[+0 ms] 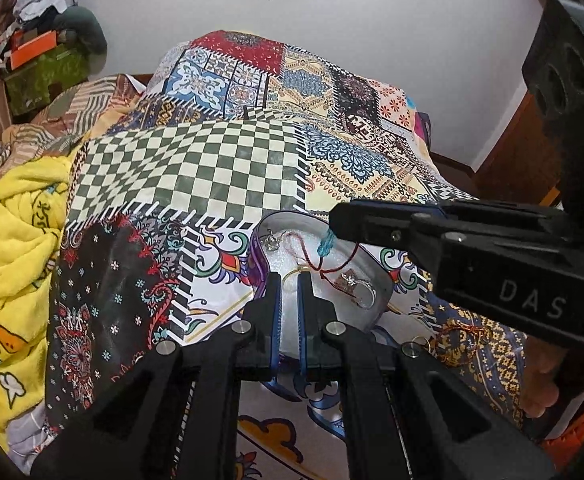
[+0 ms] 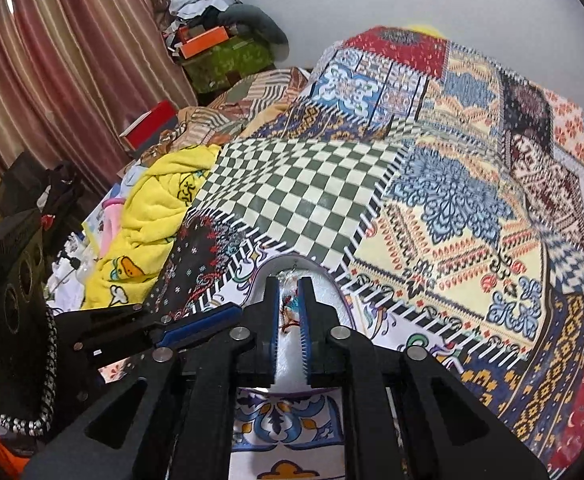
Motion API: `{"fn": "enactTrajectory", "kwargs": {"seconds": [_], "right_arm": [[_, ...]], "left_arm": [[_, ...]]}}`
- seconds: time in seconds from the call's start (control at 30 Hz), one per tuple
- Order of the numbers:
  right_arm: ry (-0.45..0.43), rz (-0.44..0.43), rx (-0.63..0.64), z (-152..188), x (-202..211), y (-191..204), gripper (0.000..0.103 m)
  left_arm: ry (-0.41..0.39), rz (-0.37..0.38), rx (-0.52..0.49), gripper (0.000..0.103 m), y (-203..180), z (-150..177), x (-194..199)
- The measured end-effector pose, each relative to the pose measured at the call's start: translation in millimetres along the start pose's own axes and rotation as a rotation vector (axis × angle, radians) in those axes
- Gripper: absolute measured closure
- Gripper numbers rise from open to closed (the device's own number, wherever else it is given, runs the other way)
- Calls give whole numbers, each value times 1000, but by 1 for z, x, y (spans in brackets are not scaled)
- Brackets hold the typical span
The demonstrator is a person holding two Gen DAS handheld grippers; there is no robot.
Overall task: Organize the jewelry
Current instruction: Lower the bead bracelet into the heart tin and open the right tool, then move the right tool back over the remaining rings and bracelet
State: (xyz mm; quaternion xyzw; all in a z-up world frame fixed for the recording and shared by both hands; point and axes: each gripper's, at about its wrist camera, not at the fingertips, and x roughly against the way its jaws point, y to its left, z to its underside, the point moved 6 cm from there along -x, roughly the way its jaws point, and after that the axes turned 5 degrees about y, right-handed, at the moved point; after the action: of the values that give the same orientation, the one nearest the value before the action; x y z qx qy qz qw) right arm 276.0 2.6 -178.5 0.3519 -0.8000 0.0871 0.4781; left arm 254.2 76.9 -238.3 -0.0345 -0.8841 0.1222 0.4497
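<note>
A shallow tray (image 1: 379, 280) with white foam lining lies on the patterned bedspread (image 1: 220, 176). It holds a silver pendant (image 1: 271, 242), a thin gold ring (image 1: 292, 276), silver earrings (image 1: 365, 294) and a red thread with a turquoise tassel (image 1: 325, 246). My left gripper (image 1: 290, 278) hovers over the gold ring with a narrow gap and nothing clamped. My right gripper (image 2: 290, 284) is over the tray (image 2: 331, 280), nearly closed around the turquoise tassel (image 2: 292, 302); it shows in the left wrist view (image 1: 333, 226) holding the tassel above the tray.
Loose gold and red jewelry (image 1: 457, 330) lies on the bedspread right of the tray. A yellow blanket (image 1: 16, 248) is heaped at the left. Boxes and clutter (image 2: 212, 48) stand by the curtain (image 2: 72, 60) at the far left. A wooden door (image 1: 519, 160) is at the right.
</note>
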Motion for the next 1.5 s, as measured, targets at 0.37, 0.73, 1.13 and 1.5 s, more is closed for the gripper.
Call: {"fn": "enactTrajectory", "kwargs": {"seconds": [0.37,0.73,1.13,1.5], "right_arm": [[-42,53,-9,10,33,-8,78],[-85,163,-21,48,80,-19,78],[-60,241,-130,103,112,-61,78],[18,276,-200,156,108,-93,66]], "left_arm": [[-14,-45,-25,85,-3,4,20],[-47,-61,-55,74,-20,10,56],[27,-31,-102,73,-54,41,54],[153,0,-166,73,-86,80,15]]}}
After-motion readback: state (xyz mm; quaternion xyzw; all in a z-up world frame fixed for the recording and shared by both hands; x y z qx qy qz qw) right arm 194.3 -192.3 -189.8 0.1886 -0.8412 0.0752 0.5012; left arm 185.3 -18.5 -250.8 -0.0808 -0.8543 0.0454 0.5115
